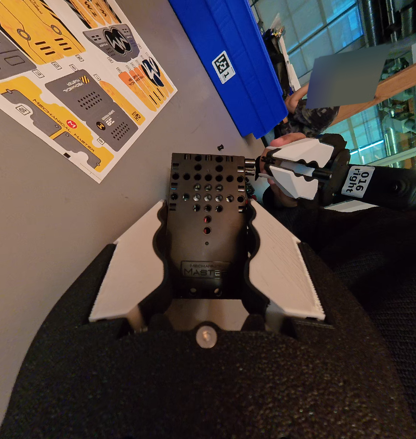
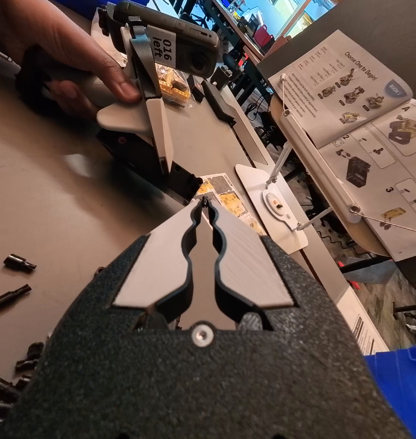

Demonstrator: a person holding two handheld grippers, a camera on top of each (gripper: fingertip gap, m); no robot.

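My left gripper (image 1: 207, 202) is shut on a black perforated box (image 1: 207, 237) with many round holes, held by its long sides over the grey table (image 1: 24, 237). My right gripper (image 2: 205, 202) is shut on a small black pin (image 2: 205, 199) at its tips. In the left wrist view the right gripper (image 1: 264, 166) has its tips right by the box's far right corner, beside two silver studs (image 1: 249, 166). In the right wrist view the left gripper (image 2: 165, 164) and the box (image 2: 135, 147) show ahead to the left, with a hand on the grip.
A sticker sheet (image 1: 83, 95) lies far left of the box, and a blue bin (image 1: 238, 59) stands behind it. One loose black peg (image 1: 220, 147) lies just past the box. Several black pegs (image 2: 19, 260) lie left of my right gripper. An instruction booklet (image 2: 345, 95) rests on a white stand (image 2: 268, 190).
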